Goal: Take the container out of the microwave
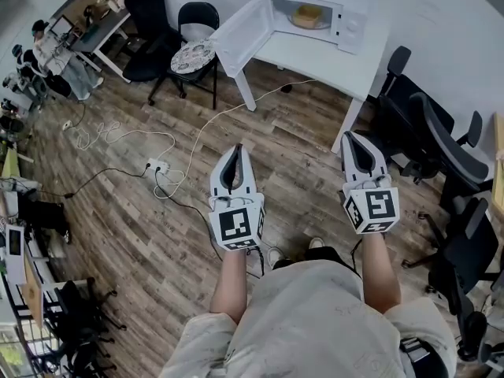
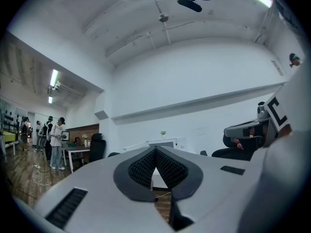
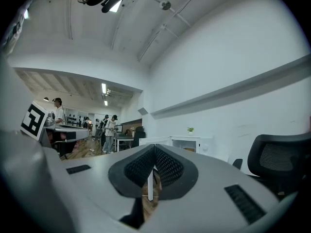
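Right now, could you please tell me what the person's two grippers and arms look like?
The left gripper and right gripper have matching pale grey shells tapering to a point, with black textured pads lining the jaws. Each carries a marker cube with black-and-white squares at its rear. The person wears a light beige short-sleeved top.

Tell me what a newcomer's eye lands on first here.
Nearest the camera, the left claw and right claw jut out level over the wood floor, both shut and empty. Beyond them, the microwave on the white table has its door swung open, with a yellowish container inside.
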Demonstrator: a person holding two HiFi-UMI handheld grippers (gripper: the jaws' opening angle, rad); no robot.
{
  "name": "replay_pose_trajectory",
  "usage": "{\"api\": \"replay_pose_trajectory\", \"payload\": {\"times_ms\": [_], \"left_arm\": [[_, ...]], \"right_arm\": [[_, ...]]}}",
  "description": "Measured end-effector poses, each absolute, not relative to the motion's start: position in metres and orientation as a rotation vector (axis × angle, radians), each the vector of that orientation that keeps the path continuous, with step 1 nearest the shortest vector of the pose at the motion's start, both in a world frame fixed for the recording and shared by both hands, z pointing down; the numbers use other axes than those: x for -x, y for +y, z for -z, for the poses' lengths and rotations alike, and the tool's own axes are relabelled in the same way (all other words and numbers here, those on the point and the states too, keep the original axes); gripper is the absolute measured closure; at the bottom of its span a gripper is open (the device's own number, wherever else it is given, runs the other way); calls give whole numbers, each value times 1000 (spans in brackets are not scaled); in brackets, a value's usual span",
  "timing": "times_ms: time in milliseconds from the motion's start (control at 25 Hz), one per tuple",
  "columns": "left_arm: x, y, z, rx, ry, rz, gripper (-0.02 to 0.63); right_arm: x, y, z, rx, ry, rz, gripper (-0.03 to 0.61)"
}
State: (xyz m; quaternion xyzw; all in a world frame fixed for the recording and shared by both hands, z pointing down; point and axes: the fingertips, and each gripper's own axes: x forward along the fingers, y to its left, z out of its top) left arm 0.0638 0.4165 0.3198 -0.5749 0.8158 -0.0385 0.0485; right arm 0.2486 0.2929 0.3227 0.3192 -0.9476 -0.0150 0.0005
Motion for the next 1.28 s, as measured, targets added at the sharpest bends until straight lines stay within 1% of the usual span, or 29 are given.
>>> {"api": "replay_pose_trajectory", "payload": {"times_ms": [400, 440, 480, 560, 840, 960, 1280], "left_arm": [[-74, 411, -319, 1751, 2487, 129, 607], [-75, 411, -319, 1752, 2485, 131, 606], [-76, 411, -319, 1754, 2484, 133, 606], [-78, 411, -320, 1757, 2484, 138, 607], [-87, 407, -327, 1769, 2491, 149, 606], [-92, 405, -326, 1770, 2490, 153, 607], [-112, 391, -330, 1752, 2493, 180, 606]], "right_arm": [[-247, 296, -326, -910, -3015, 33, 558], [-247, 295, -326, -903, -3016, 27, 550], [-247, 295, -327, -895, -3016, 20, 518], [-246, 296, -329, -884, -3017, 9, 480], [-250, 294, -341, -848, -2996, 7, 392], [-255, 291, -341, -854, -2998, 15, 377], [-276, 275, -343, -865, -3019, 4, 377]]}}
